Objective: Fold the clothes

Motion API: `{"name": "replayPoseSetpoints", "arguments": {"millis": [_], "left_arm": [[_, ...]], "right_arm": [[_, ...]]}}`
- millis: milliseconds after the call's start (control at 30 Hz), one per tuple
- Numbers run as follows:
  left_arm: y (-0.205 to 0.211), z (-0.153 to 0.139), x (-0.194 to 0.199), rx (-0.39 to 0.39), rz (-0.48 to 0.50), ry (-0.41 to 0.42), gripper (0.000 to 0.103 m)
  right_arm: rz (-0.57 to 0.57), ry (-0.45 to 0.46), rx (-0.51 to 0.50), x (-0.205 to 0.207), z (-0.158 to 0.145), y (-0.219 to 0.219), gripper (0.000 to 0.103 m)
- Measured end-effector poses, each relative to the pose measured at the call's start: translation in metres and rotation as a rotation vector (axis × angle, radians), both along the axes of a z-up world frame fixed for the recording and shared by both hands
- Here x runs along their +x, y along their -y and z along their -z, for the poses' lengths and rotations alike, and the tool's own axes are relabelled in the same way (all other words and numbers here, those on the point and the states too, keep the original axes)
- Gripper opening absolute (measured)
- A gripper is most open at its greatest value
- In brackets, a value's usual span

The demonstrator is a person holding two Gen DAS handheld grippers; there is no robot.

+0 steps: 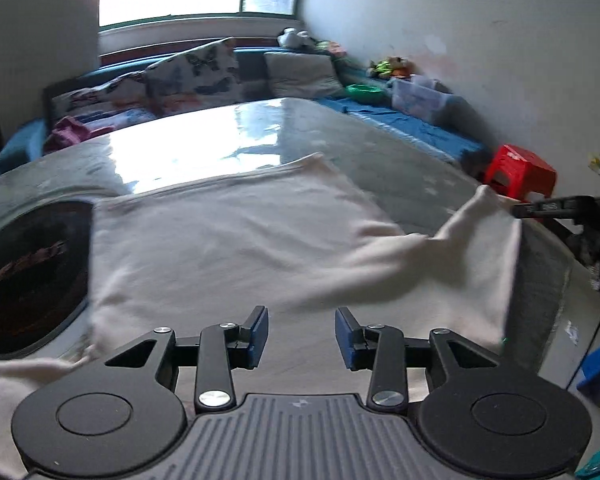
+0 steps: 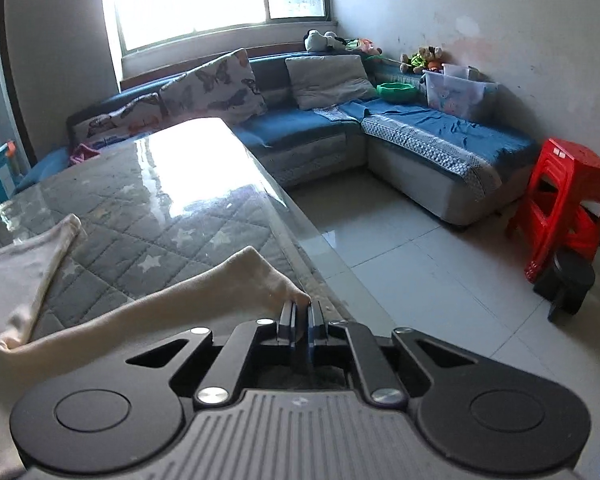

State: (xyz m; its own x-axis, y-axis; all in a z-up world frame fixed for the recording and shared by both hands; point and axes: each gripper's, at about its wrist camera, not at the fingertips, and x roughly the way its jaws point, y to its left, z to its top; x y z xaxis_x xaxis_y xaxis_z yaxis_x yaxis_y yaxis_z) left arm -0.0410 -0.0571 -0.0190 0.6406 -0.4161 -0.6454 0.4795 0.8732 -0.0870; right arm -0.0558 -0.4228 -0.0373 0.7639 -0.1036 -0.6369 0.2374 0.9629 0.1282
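Note:
A cream garment (image 1: 228,240) lies spread on the glass-topped table (image 1: 260,128). My left gripper (image 1: 302,332) is open and empty, just above the garment's near edge. My right gripper (image 2: 302,316) is shut on a corner of the garment (image 2: 260,276) and holds it lifted above the table's right edge. In the left wrist view the right gripper (image 1: 518,210) shows at the far right, with the cloth corner (image 1: 480,216) pulled up toward it. The rest of the garment (image 2: 16,276) lies flat at the left in the right wrist view.
A dark round hob (image 1: 28,276) is set in the table at the left, partly under the cloth. A blue corner sofa (image 2: 420,128) with cushions stands behind. A red plastic stool (image 2: 568,200) and tiled floor (image 2: 400,248) lie to the right of the table.

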Motion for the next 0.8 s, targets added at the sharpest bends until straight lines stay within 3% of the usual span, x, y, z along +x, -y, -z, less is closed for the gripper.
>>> {"name": "replayPoseSetpoints", "arguments": {"millis": [200,467,633,800], "left_arm": [[0.031,-0.001,-0.011,-0.022,0.129,0.008,0.038],[0.071,0.016,-0.017,-0.012,0.248,-0.019,0.038],[0.044,0.006,-0.021,-0.059,0.199,0.002,0.04],[-0.018,-0.01,-0.025,-0.077,0.053,0.051,0.043]], "right_arm": [[-0.037,0.053,0.028,-0.007,-0.015,-0.001,0.004],[-0.238,0.191,0.03,-0.021,-0.088,-0.045,0.004],[-0.454,0.197,0.036,-0.016,-0.101,-0.109,0.004],[-0.671,0.201,0.041,-0.012,-0.114,-0.174,0.004]]}}
